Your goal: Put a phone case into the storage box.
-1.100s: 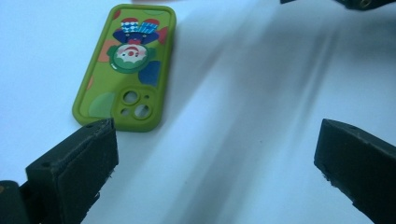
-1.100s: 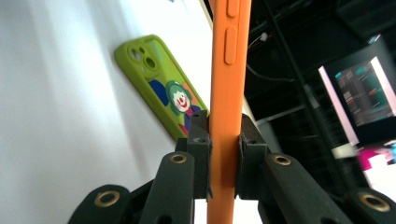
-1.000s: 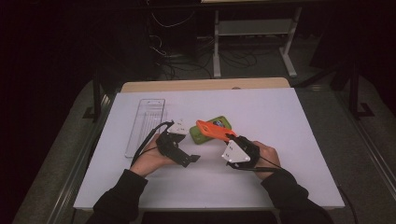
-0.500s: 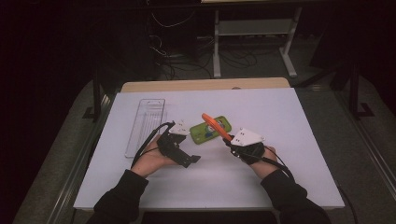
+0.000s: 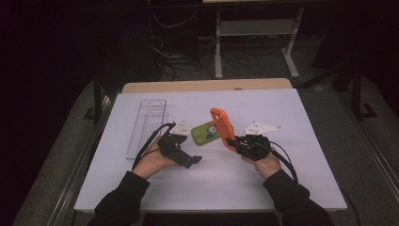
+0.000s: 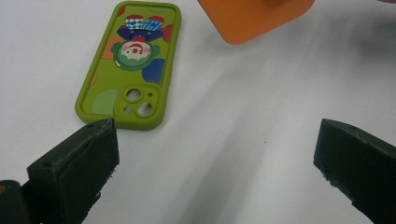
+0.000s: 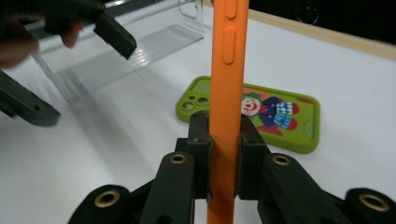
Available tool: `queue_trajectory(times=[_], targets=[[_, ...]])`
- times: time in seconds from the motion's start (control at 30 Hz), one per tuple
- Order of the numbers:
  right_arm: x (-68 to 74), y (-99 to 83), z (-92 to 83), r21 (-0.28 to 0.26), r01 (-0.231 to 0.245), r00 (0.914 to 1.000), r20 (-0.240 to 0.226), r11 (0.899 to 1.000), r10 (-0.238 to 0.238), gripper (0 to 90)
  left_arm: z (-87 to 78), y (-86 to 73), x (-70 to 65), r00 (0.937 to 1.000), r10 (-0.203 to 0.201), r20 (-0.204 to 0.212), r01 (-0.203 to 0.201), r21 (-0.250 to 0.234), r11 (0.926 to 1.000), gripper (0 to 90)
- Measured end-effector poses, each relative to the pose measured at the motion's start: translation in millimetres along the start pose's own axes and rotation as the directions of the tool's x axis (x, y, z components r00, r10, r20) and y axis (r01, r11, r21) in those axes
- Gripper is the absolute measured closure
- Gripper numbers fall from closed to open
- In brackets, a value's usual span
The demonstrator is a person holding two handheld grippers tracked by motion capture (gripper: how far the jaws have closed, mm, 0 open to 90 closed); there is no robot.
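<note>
My right gripper (image 5: 231, 141) (image 7: 223, 140) is shut on an orange phone case (image 5: 223, 127) (image 7: 226, 84), held upright on its edge above the white table. A green phone case (image 5: 206, 133) (image 6: 129, 65) (image 7: 275, 114) with a clown picture lies flat on the table just left of it. My left gripper (image 5: 193, 160) (image 6: 215, 158) hovers open over the table near the green case's camera end, with nothing between its jaws. The orange case's corner (image 6: 254, 18) hangs at the top of the left gripper view.
A clear plastic tray (image 5: 147, 125) (image 7: 116, 51) lies at the left of the white table (image 5: 306, 155). A wooden edge (image 5: 202, 85) runs along the table's far side. Beyond it are dark floor, cables and a metal frame (image 5: 256, 28).
My right gripper has moved right and turned the orange case from lying tilted over the green case to standing upright. The left gripper has stayed in place.
</note>
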State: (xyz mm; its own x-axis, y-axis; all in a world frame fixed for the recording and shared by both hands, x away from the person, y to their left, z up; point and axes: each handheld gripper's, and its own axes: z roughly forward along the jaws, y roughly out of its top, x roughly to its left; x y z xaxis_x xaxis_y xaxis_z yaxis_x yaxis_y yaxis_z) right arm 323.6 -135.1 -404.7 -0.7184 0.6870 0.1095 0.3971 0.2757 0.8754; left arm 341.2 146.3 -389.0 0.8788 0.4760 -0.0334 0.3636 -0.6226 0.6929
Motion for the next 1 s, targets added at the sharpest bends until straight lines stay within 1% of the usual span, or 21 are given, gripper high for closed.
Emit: queue_trajectory(times=[0.1,0.13,0.17,0.2,0.23,0.27,0.3,0.37,0.4,0.43,0.47,0.53,0.6,0.63,0.67,0.77,0.8,0.9,0.93,0.97,1.0], targets=[[-4.3,-0.7,-1.1,-0.011,-0.059,0.9979,-0.028,0.998,0.059,77.8,0.0,0.0,0.3,1.0,0.002,-0.003,-0.002,0.003,1.0,0.0],[-6.0,-0.9,-1.6,-0.015,-0.084,0.9956,-0.043,0.996,0.084,77.9,0.1,-0.1,0.2,1.0,-0.002,-0.005,0.002,0.003,1.0,0.0],[-10.9,-2.4,-2.2,-0.03,-0.163,0.9831,-0.089,0.986,0.16,77.9,0.2,-0.3,0.3,1.0,-0.003,-0.006,0.003,0.002,1.0,0.0],[-10.9,-2.4,-2.2,-0.03,-0.163,0.9831,-0.089,0.986,0.16,77.9,0.6,-0.6,0.5,1.0,-0.005,-0.004,0.005,0.002,1.0,0.0],[-13.3,-3.1,-2.4,-0.044,-0.204,0.9742,-0.107,0.978,0.199,78.0,1.0,-0.8,0.4,1.0,-0.007,-0.003,0.007,0.0,1.0,0.0],[-16.0,-3.8,-2.8,-0.053,-0.228,0.9682,-0.118,0.972,0.22,78.0,1.0,-0.8,0.4,1.0,-0.009,-0.003,0.009,-0.001,1.0,0.0],[-16.8,-4.0,-3.5,-0.052,-0.24,0.9656,-0.117,0.969,0.232,78.0,0.6,-0.5,1.3,1.0,-0.005,-0.005,0.005,-0.006,1.0,0.0],[-17.7,-4.4,-4.1,-0.056,-0.234,0.9681,-0.106,0.971,0.227,78.0,-0.6,0.3,1.8,0.9997,-0.024,0.003,0.024,-0.02,0.9995,0.0],[-16.9,-4.4,-4.3,-0.052,-0.225,0.9709,-0.094,0.973,0.22,78.0,-1.5,0.7,2.4,0.9995,-0.03,0.006,0.03,-0.026,0.9992,0.0],[-16.9,-4.4,-4.3,-0.052,-0.225,0.9709,-0.094,0.973,0.22,78.0,-2.0,1.4,2.8,0.9992,-0.039,0.005,0.039,-0.046,0.9981,0.0],[-15.7,-4.5,-3.7,-0.055,-0.203,0.9762,-0.089,0.978,0.198,78.0,-3.2,2.5,3.6,0.9992,-0.04,0.005,0.04,-0.049,0.998,0.0],[-14.6,-4.3,-3.5,-0.055,-0.196,0.978,-0.084,0.979,0.191,78.0,-5.3,5.1,4.3,0.9981,-0.061,0.008,0.062,-0.081,0.9948,0.0],[-12.0,-3.9,-2.5,-0.056,-0.182,0.9807,-0.082,0.982,0.178,78.0,-8.2,8.5,6.0,0.9952,-0.097,0.015,0.098,-0.12,0.9879,0.0],[-9.3,-3.5,-2.2,-0.055,-0.168,0.9838,-0.073,0.984,0.164,78.0,-9.9,10.2,7.6,0.9951,-0.097,0.017,0.099,-0.134,0.986,0.0],[-9.3,-3.5,-2.2,-0.055,-0.168,0.9838,-0.073,0.984,0.164,78.0,-10.8,12.2,8.0,0.9937,-0.11,0.019,0.112,-0.149,0.9826,0.0],[-4.9,-2.4,-1.7,-0.055,-0.132,0.9902,-0.053,0.99,0.129,78.1,-13.4,18.5,10.7,0.9925,-0.121,0.017,0.122,-0.176,0.9768,0.0],[-1.7,-1.4,-1.2,-0.056,-0.133,0.9902,-0.052,0.99,0.13,78.1,-14.1,20.8,11.5,0.991,-0.132,0.019,0.134,-0.189,0.9729,0.0],[3.2,0.6,0.7,-0.065,-0.118,0.9924,-0.042,0.991,0.115,78.1,-15.5,28.1,15.8,0.9893,-0.143,0.027,0.145,-0.225,0.9636,0.0],[3.2,0.6,0.7,-0.065,-0.118,0.9924,-0.042,0.991,0.115,78.1,-15.5,29.8,16.0,0.9885,-0.149,0.027,0.151,-0.228,0.9618,0.0],[5.3,1.3,3.2,-0.069,-0.106,0.9938,-0.041,0.992,0.103,78.1,-15.1,32.7,16.9,0.9886,-0.149,0.023,0.15,-0.238,0.9596,0.0],[5.3,1.3,3.2,-0.069,-0.106,0.9938,-0.041,0.992,0.103,78.1,-15.0,34.4,18.1,0.9892,-0.145,0.02,0.146,-0.242,0.9592,0.0]])
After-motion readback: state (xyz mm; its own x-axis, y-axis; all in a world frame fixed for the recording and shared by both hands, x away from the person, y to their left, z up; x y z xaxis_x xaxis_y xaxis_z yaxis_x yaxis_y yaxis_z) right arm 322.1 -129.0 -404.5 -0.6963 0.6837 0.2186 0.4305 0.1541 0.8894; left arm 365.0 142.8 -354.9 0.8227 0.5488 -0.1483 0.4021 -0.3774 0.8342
